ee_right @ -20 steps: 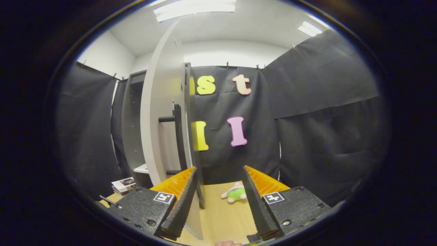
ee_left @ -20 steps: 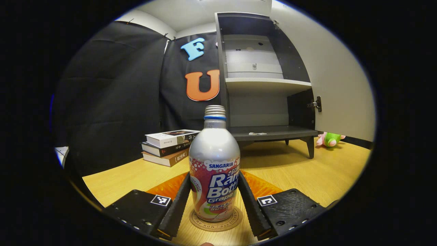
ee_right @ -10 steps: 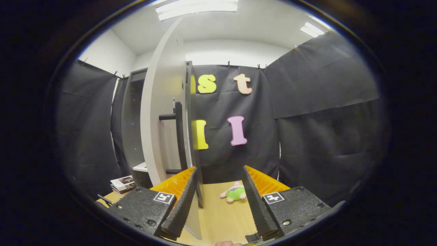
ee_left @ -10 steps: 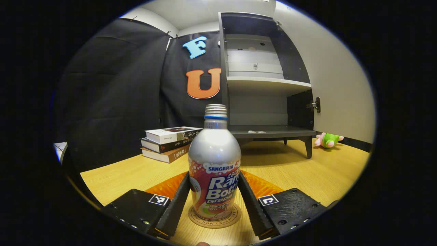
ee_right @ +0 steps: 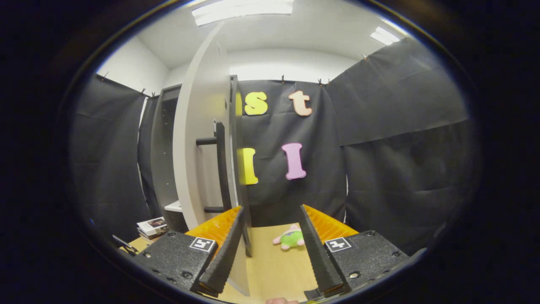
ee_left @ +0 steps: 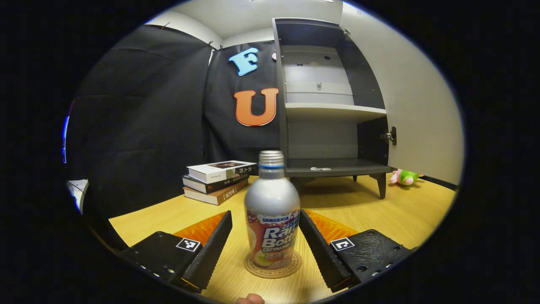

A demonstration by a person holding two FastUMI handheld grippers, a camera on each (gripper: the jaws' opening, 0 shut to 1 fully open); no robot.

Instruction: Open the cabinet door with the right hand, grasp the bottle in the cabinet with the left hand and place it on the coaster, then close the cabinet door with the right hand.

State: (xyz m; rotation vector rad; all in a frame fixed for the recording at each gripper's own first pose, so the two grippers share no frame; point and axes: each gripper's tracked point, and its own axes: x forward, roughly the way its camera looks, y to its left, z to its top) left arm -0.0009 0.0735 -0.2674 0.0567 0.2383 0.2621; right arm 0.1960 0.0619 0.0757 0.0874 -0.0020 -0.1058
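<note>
Right, we see the bottle (ee_left: 272, 213) standing upright on the round coaster (ee_left: 273, 265) on the wooden table (ee_left: 392, 215), in the left gripper view. The left gripper (ee_left: 265, 242) has its jaws spread wide, one finger on each side of the bottle, with a clear gap both sides, so no grip. The coaster's back edge is hidden behind the bottle; its printed rim text is too small to make out. Behind, the cabinet (ee_left: 333, 109) stands with its door (ee_left: 417, 109) swung open, and a small pale item on the bottom shelf we can't identify. A stack of books (ee_left: 219, 181) sits left of it, and a plush toy (ee_left: 404, 177) is partly cut off by the door edge.

In the right gripper view, the right gripper (ee_right: 270, 247) has jaws apart and holds nothing. The door (ee_right: 198, 139) shows nearly edge-on with its dark handle (ee_right: 219, 169); the door's lower edge runs behind the left finger (ee_right: 223, 253), and whether they touch we can't tell. The plush toy (ee_right: 290, 238) lies on the table between the fingers.
</note>
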